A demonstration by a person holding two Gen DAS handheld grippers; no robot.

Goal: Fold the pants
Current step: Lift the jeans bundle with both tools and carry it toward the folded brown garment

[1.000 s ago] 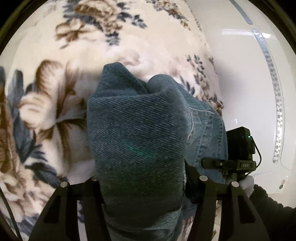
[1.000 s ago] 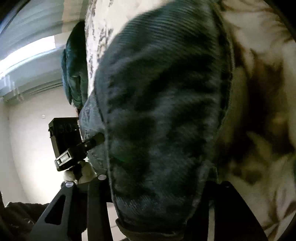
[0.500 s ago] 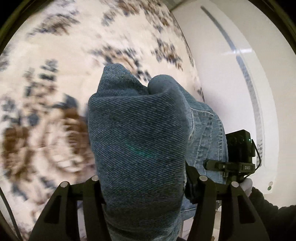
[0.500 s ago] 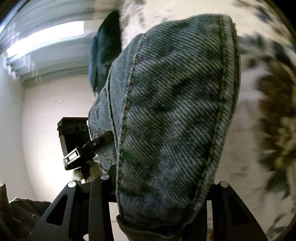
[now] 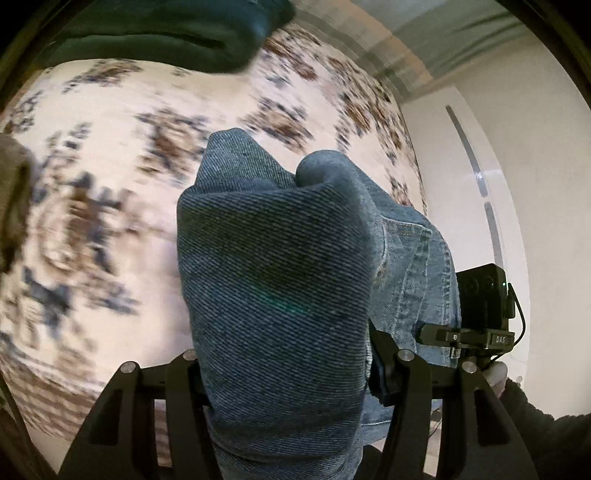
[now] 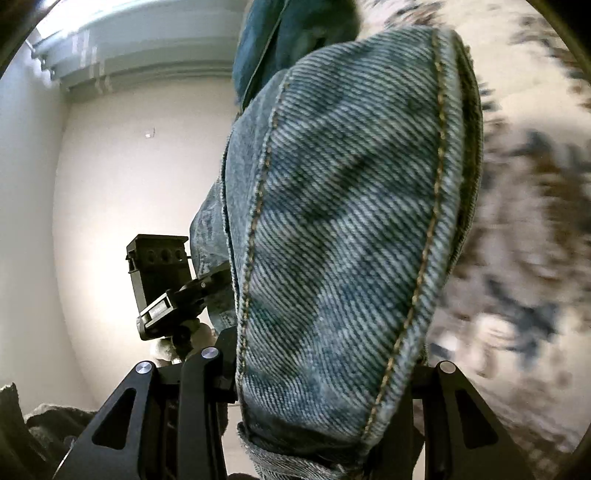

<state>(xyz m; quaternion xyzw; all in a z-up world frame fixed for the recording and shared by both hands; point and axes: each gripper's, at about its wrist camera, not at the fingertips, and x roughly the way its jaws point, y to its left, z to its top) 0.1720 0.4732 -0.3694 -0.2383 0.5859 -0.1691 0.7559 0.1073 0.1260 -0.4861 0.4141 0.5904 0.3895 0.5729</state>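
- The blue denim pants [image 5: 280, 288], heavy twill with tan stitching along the seams, are bunched up and held off the surface between both tongs, filling the middle of each wrist view.
- The left tongs [image 5: 288, 373], black with silver rivets, are clenched on a thick wad of the denim; the cloth bulges up out of the jaws and hides the fingertips.
- The right tongs [image 6: 321, 376], of the same black build, are clamped on a seamed edge of the same pants [image 6: 343, 236], and the fabric rises past them toward the top of the view.
- In the left wrist view the right tongs' black camera block [image 5: 480, 295] sits just beside the denim on the right, with a pale gloved hand [image 5: 495, 373] and a dark fuzzy sleeve [image 5: 543, 435] below it.
- In the right wrist view the left tongs' camera block [image 6: 159, 273] appears just beside the denim on the left.
- Behind the pants lies a cream floral blanket [image 5: 92, 221] patterned in brown and grey-blue, badly blurred.
- A dark green cushion-like thing [image 5: 166, 33] rests at the blanket's far edge.
- A plain white wall [image 6: 129, 184] fills the rest.
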